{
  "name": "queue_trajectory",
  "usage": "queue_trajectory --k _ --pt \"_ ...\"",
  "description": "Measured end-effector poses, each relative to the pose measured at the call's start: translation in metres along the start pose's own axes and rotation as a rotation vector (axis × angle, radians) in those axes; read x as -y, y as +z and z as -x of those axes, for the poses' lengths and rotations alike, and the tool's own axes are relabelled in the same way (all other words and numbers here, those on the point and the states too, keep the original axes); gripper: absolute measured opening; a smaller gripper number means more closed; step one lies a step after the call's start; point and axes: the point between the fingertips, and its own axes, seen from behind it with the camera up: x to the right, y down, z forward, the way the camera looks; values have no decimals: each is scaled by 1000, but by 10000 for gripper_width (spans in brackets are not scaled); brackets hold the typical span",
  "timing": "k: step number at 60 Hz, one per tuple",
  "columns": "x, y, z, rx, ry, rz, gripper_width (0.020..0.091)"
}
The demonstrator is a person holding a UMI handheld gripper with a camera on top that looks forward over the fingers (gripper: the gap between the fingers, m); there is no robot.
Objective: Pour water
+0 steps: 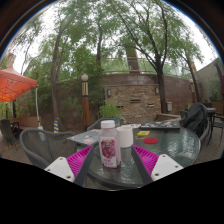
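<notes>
Reaching for the bottle, nothing grasped yet.
The hand-held gripper (109,160) is spread wide, the bottle (108,144) standing on the worktop (175,148) between its fingers, cup (125,137) just behind; next, close squarely on it.

Round glass table (170,150), metal chairs (42,146), red umbrella (14,84), stone wall (135,95), tall trees (150,35)
</notes>
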Motion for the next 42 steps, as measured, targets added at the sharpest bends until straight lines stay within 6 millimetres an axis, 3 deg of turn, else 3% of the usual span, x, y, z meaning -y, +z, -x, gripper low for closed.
queue_trajectory --k 3,9,11,17,18,20,21,23,36,42 --pt "-11 25 8 -12 -12 18 848" --pt "-28 66 5 -47 1 43 846" --pt "-26 68 10 -67 -3 38 845" --pt "-15 91 -2 -127 -50 -17 842" --pt "-5 92 -6 -132 -61 -21 836" --pt "-6 102 -1 -136 -84 -37 794" --pt "-5 105 -2 -142 -95 -41 739" --pt "-3 105 2 -152 -111 -44 565" --pt "-11 116 21 -57 -165 -43 458" --pt "-11 132 59 58 -137 -3 433"
